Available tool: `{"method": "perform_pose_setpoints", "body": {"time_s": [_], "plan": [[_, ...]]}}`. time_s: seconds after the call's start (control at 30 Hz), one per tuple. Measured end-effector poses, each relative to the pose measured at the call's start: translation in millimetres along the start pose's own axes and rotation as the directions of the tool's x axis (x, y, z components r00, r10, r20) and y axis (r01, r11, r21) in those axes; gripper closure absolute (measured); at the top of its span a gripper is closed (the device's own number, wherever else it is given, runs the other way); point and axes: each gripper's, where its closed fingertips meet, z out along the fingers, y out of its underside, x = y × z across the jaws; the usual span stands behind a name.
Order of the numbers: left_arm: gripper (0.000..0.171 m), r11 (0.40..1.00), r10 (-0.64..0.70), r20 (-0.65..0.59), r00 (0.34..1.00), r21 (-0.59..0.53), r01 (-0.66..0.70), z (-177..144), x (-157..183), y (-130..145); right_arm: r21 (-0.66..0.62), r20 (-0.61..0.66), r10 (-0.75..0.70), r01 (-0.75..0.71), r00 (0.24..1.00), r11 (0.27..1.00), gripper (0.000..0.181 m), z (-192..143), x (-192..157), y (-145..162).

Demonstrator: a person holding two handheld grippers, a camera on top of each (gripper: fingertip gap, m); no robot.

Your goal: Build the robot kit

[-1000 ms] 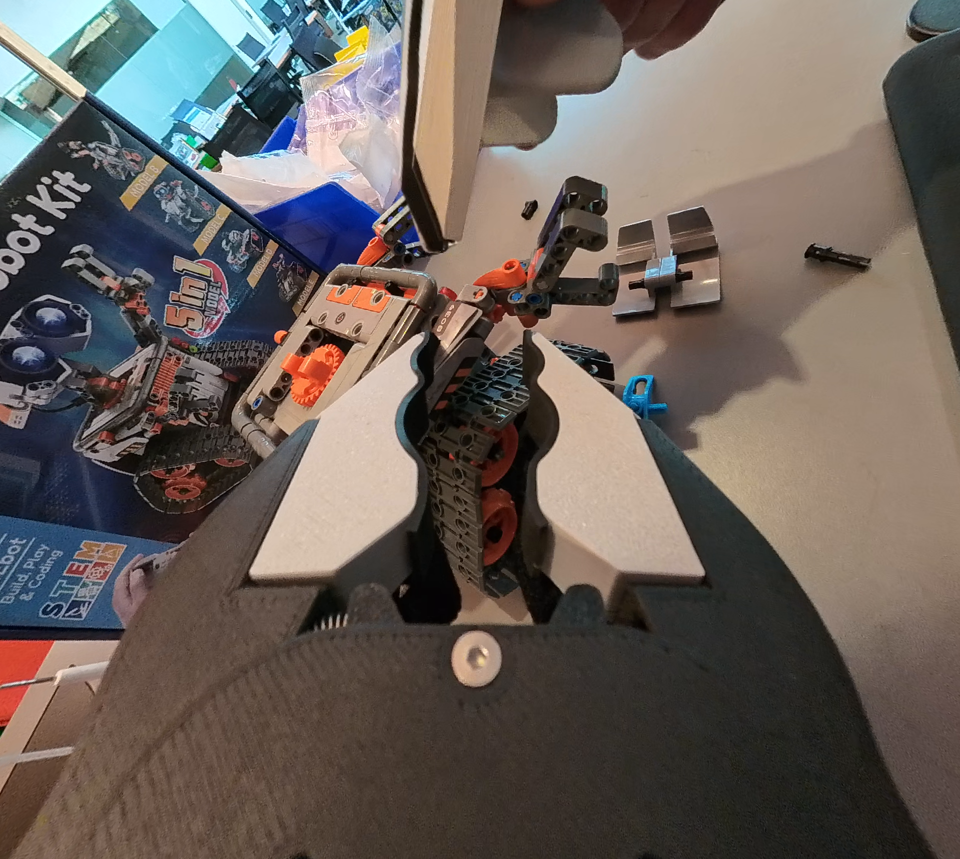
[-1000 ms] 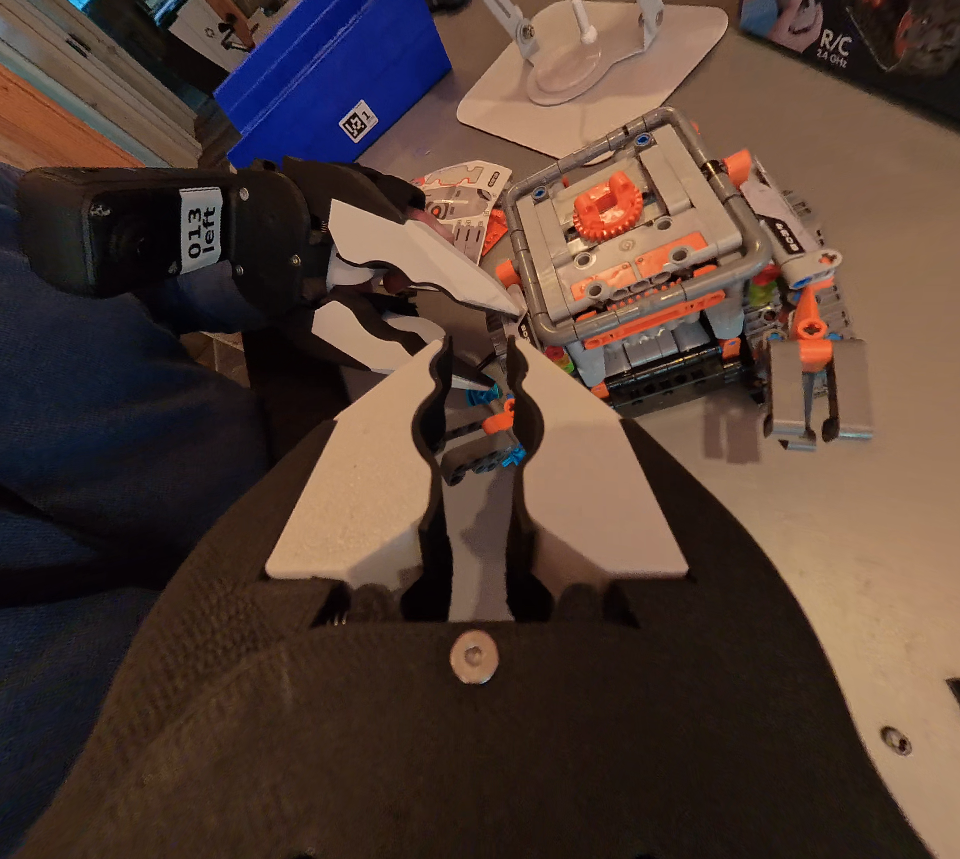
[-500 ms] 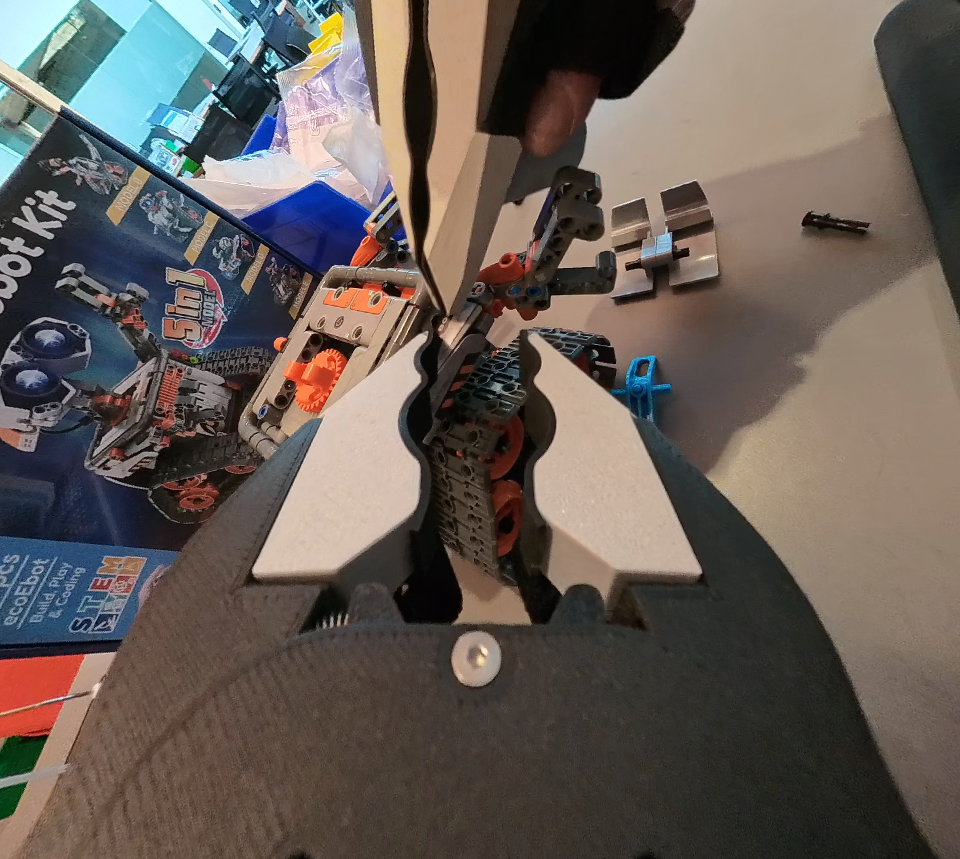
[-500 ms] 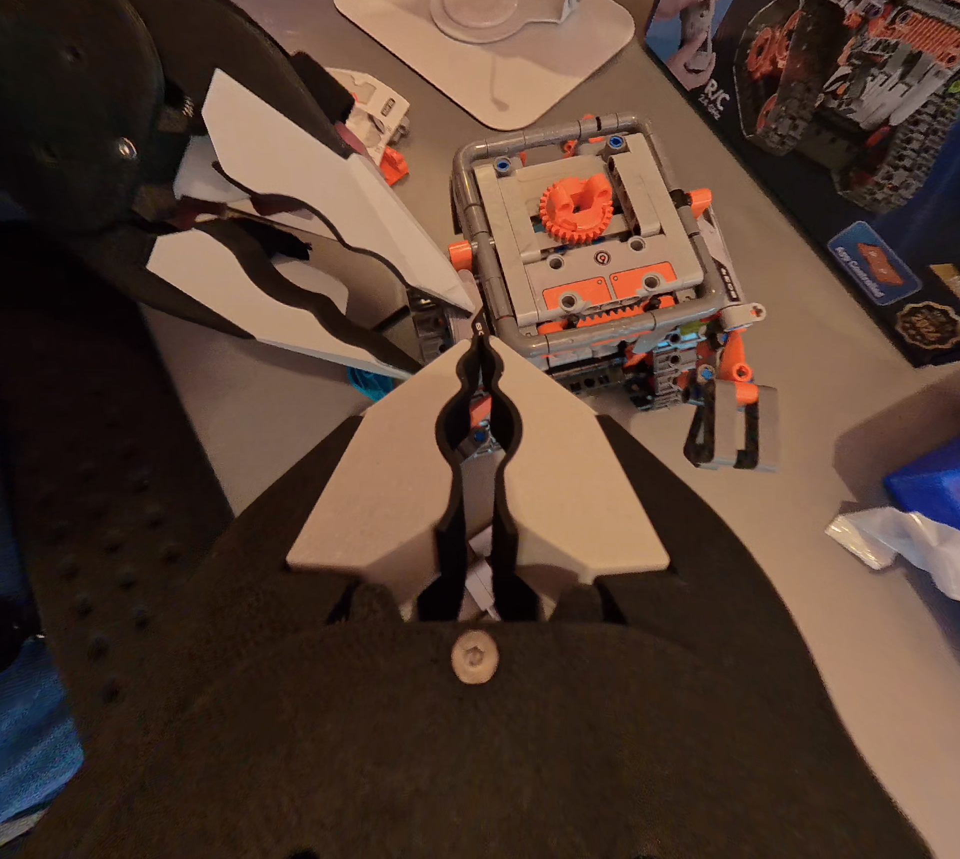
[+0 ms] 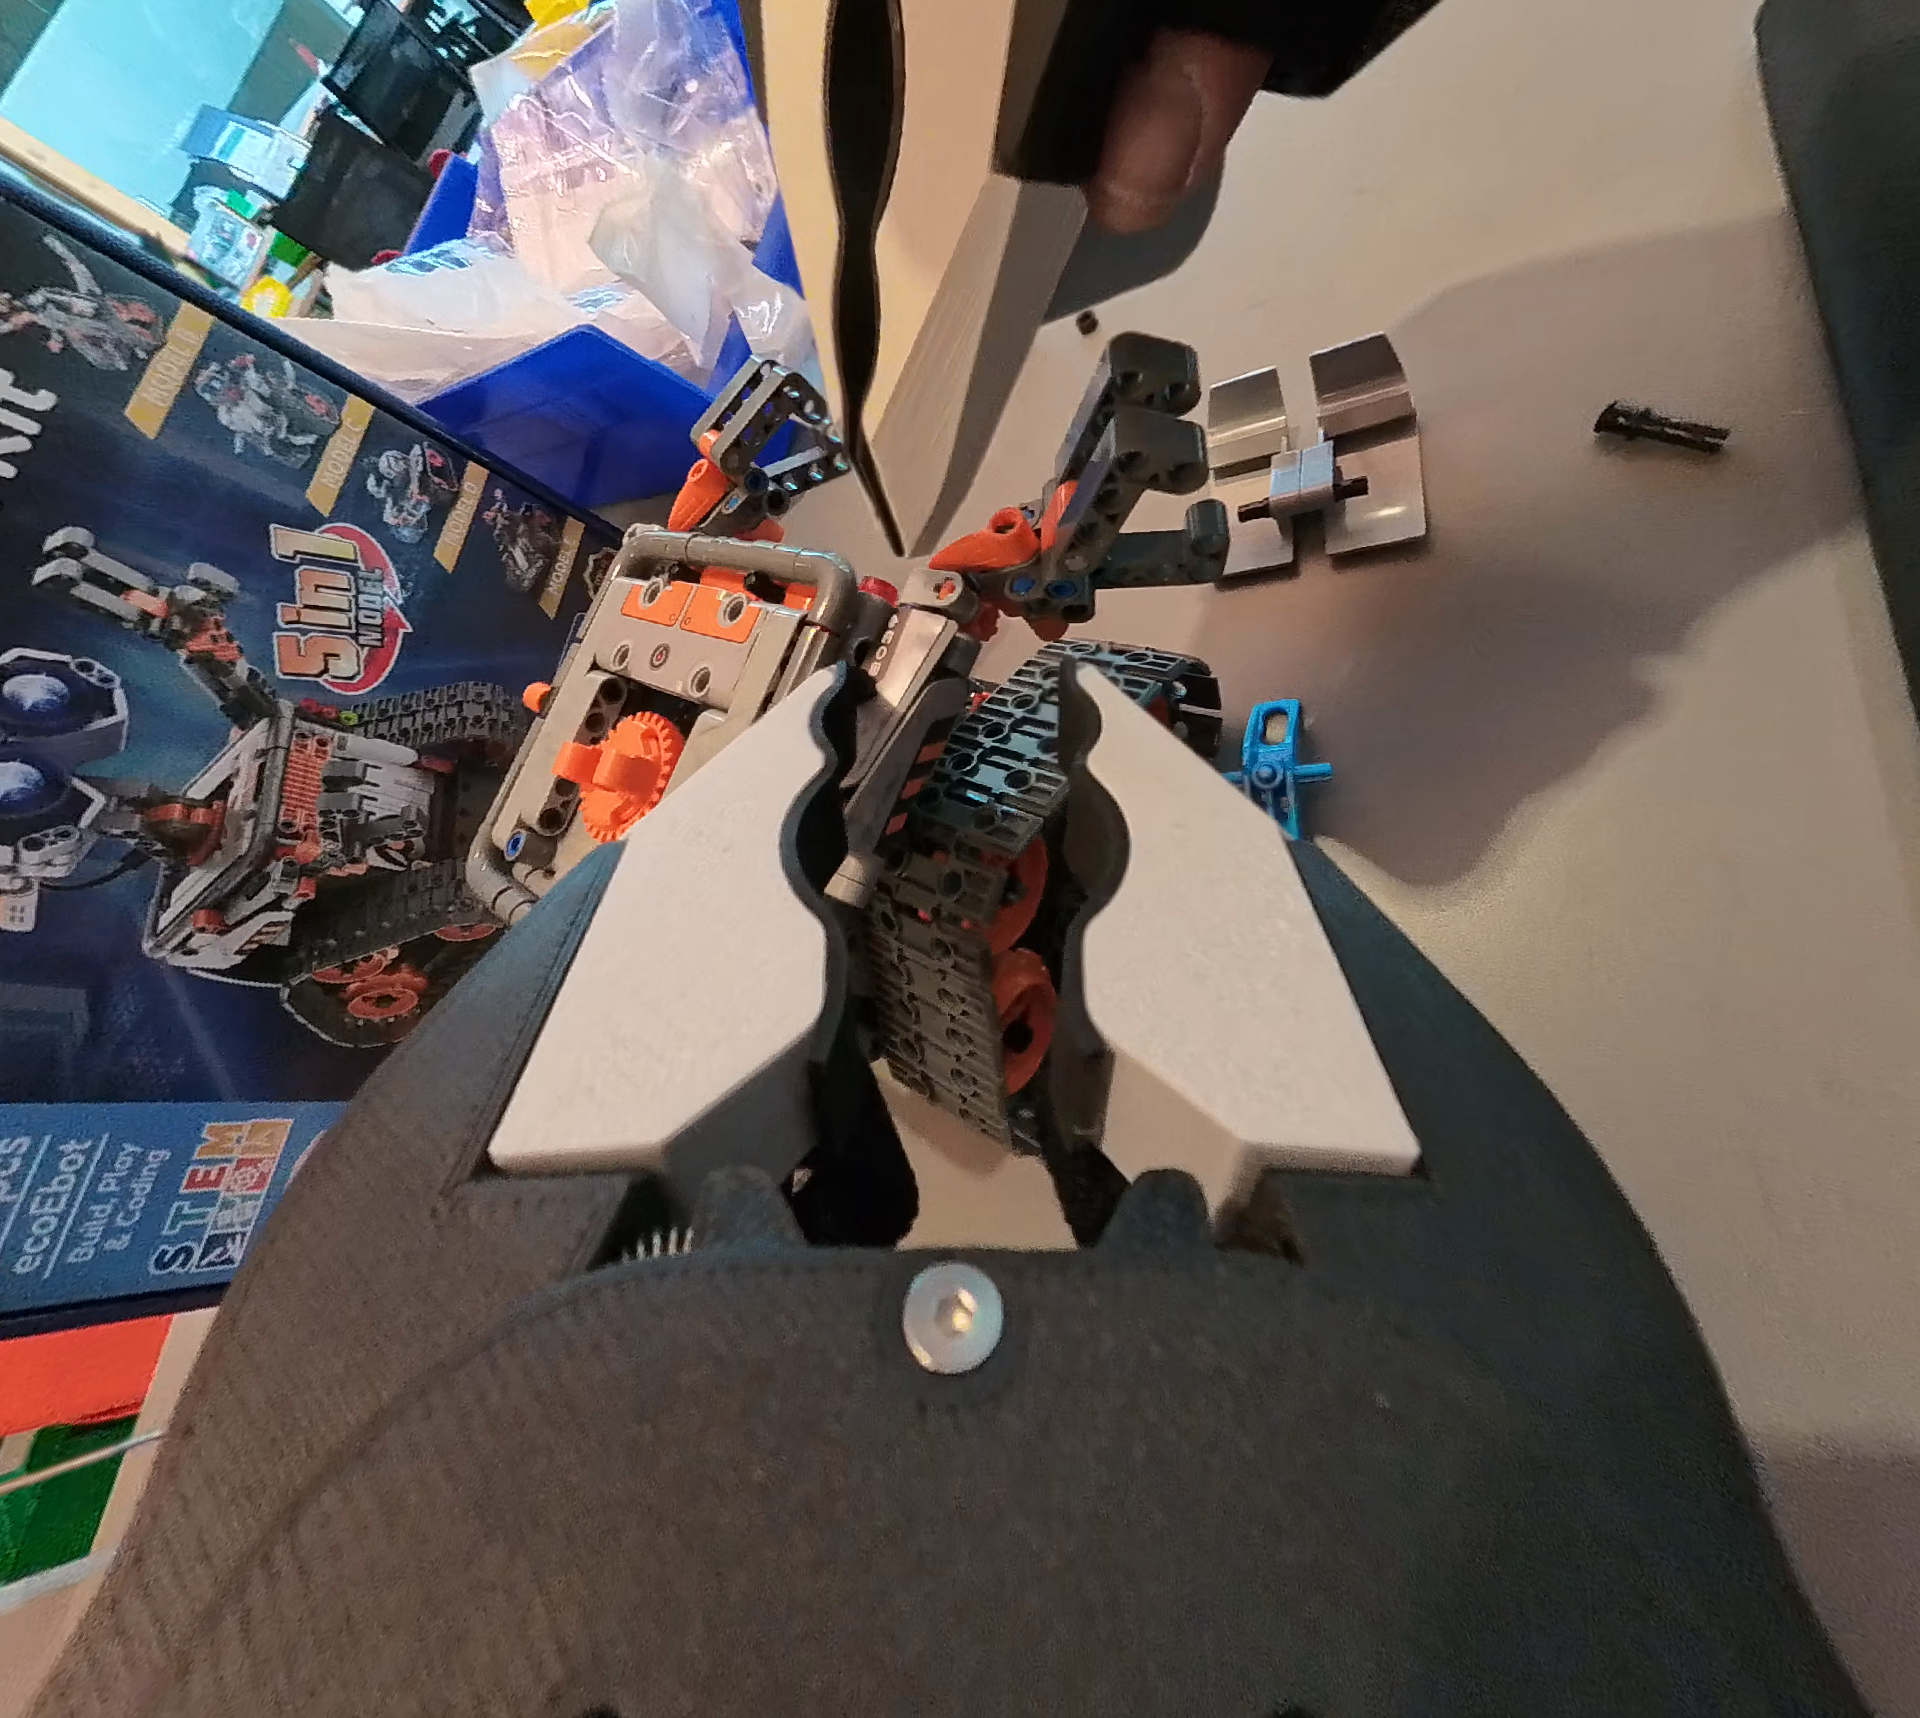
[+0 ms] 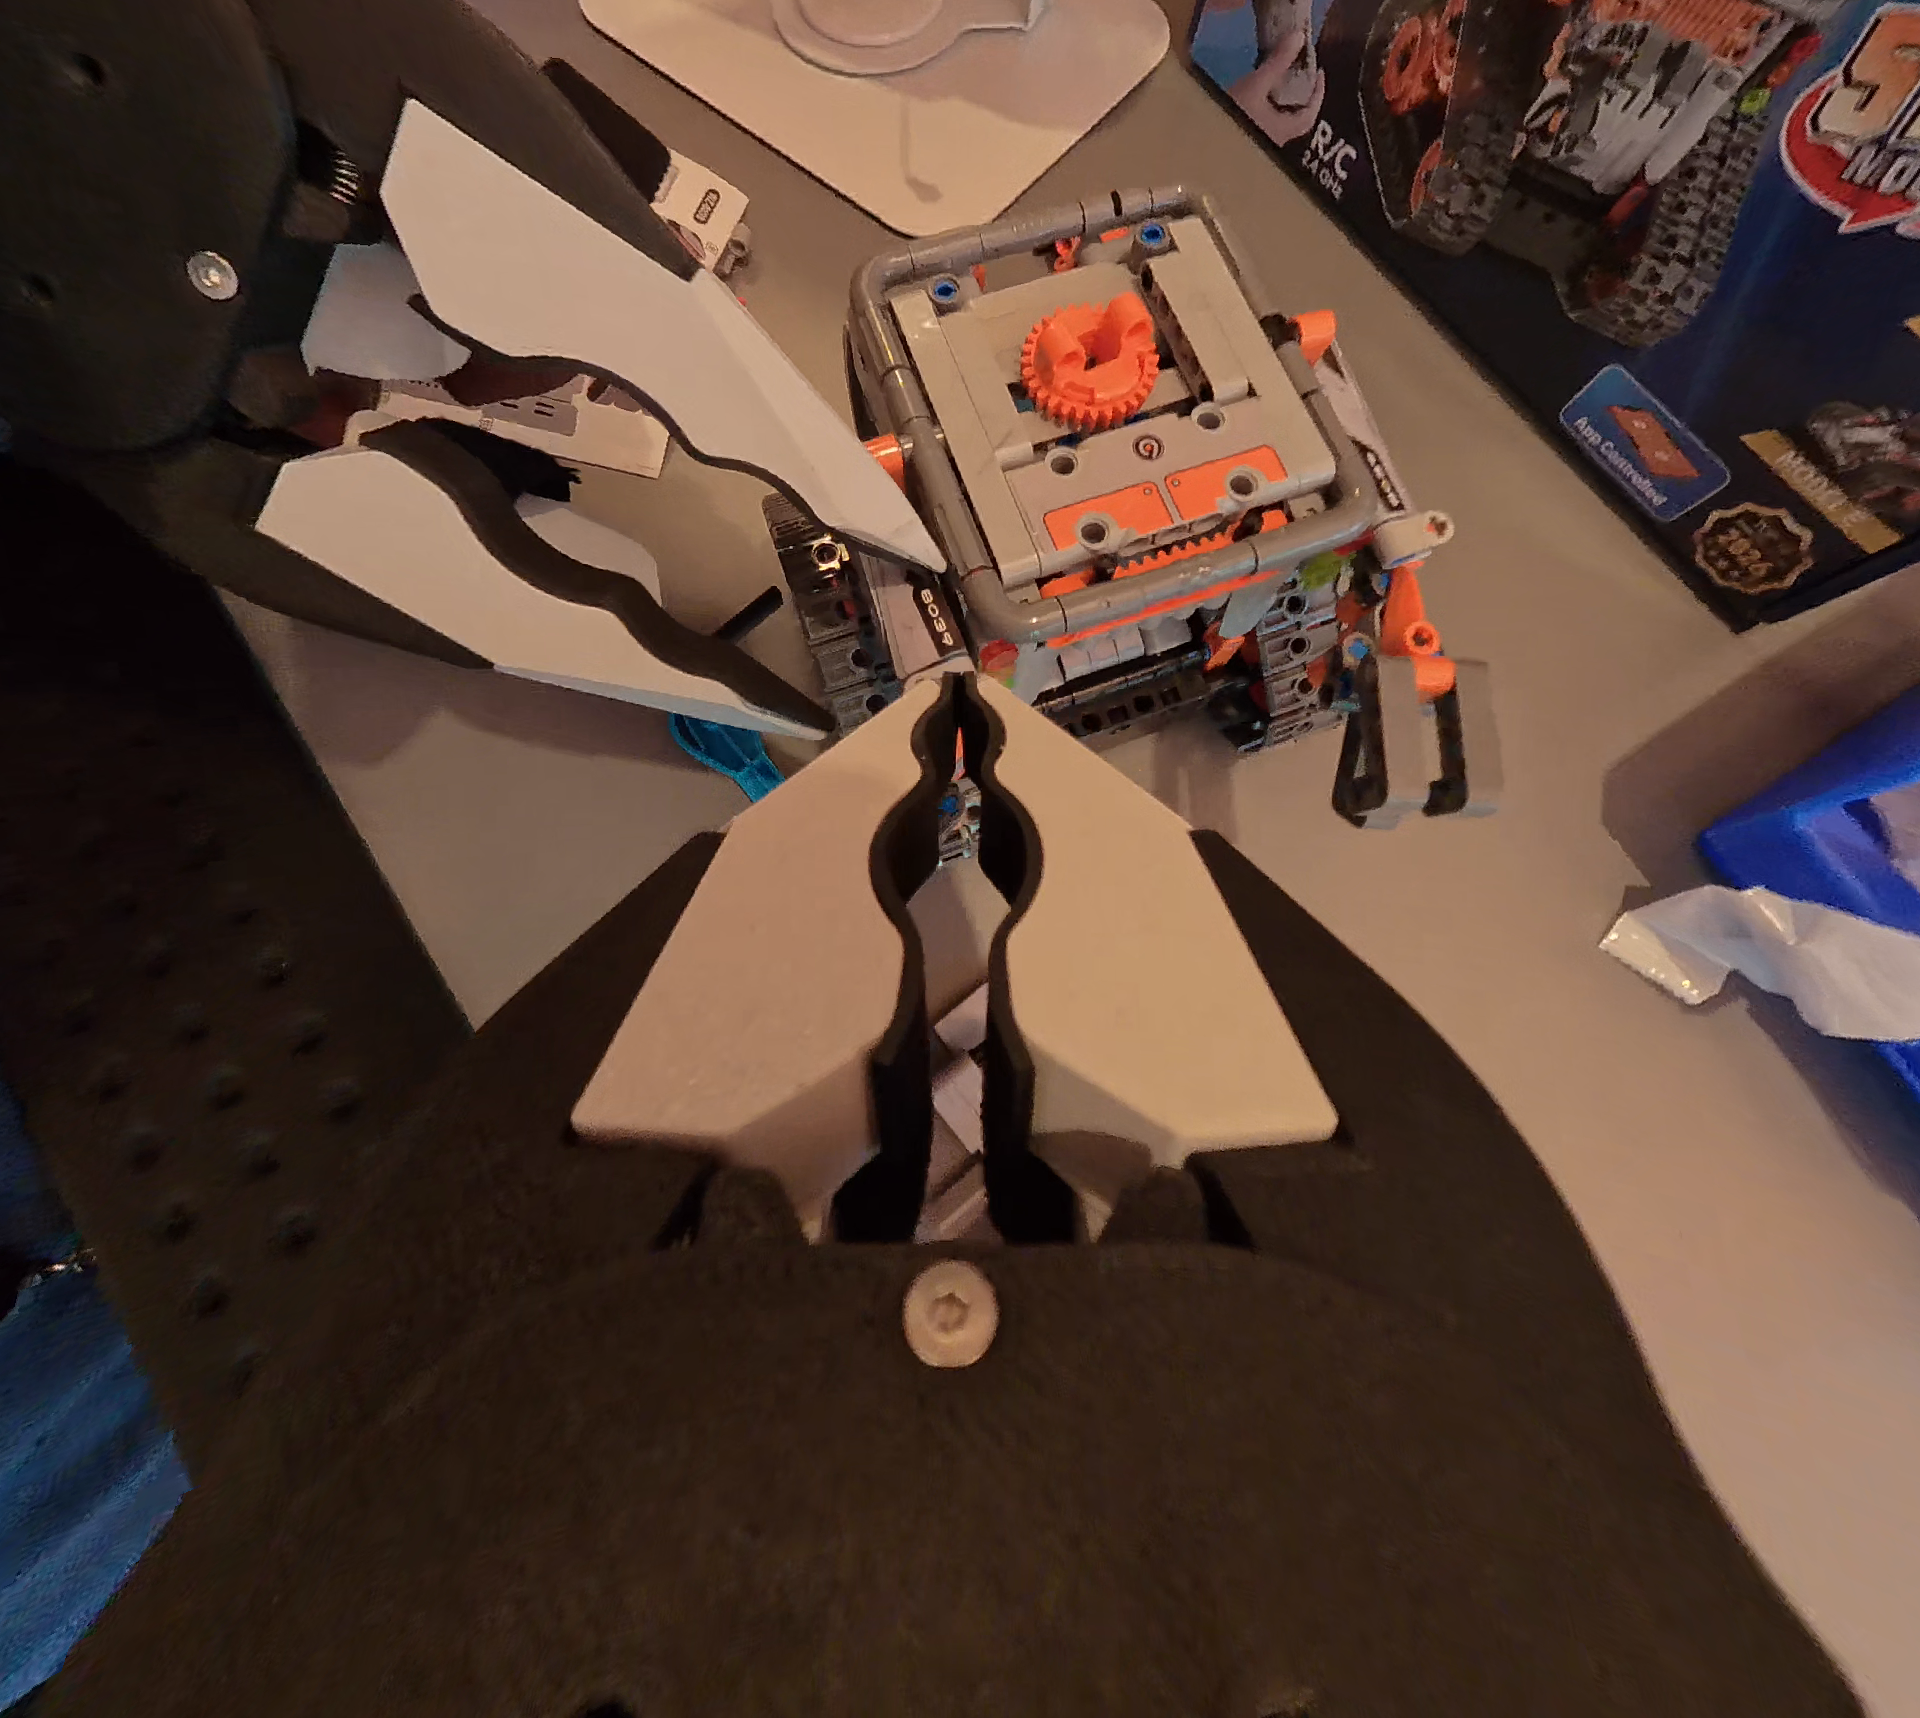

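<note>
A grey and orange tracked brick robot model (image 5: 717,650) stands on the table; it also shows in the right wrist view (image 6: 1122,442). My left gripper (image 5: 956,692) is open. Its fingers straddle the model's dark side track (image 5: 997,795) and grey side panel, with a little slack at the pads. The right wrist view shows the left gripper (image 6: 878,642) with one tip at the grey frame's corner and the other outside the track (image 6: 831,619). My right gripper (image 6: 961,681) is shut, tips together just above the model's front corner. In the left wrist view it (image 5: 899,536) points down beside the orange arm joint (image 5: 987,551).
The kit's printed box (image 5: 208,629) stands behind the model. A blue bin with plastic bags (image 5: 582,390) is farther back. A white stand base (image 6: 883,37), a loose blue piece (image 5: 1273,759), grey panels (image 5: 1320,442) and a black pin (image 5: 1662,427) lie on the table. My left and right fingertips are right by each other. It is some 15 cm from my left tips to the black pin (image 5: 1662,427).
My left jaws have widened around the track they were pressing. My right jaws came together a second ago, stay shut, and have moved down close to the model's front corner.
</note>
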Motion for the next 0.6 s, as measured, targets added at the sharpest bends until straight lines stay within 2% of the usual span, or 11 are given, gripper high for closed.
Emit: {"method": "perform_pose_setpoints", "body": {"time_s": [0.27, 0.47, 0.6], "plan": [[0.133, 0.993, 0.102, 0.016, 0.995, -0.061, -0.101, 6.2, 2.4, -2.1, 0.116, 0.084, 0.185, -0.194, 0.979, 0.974, 0.181, 2.7, 5.3, 8.7], [0.126, 0.984, 0.160, 0.013, 0.987, -0.087, -0.158, 9.4, 6.9, -2.8, 0.131, 0.079, 0.185, -0.194, 0.980, 0.972, 0.181, 0.5, 7.3, 10.5], [0.132, 0.972, 0.226, 0.067, 0.972, -0.081, -0.220, 7.6, 5.5, -4.9, 0.148, 0.085, 0.186, -0.197, 0.979, 0.969, 0.181, -0.6, 8.1, 10.7]]}}
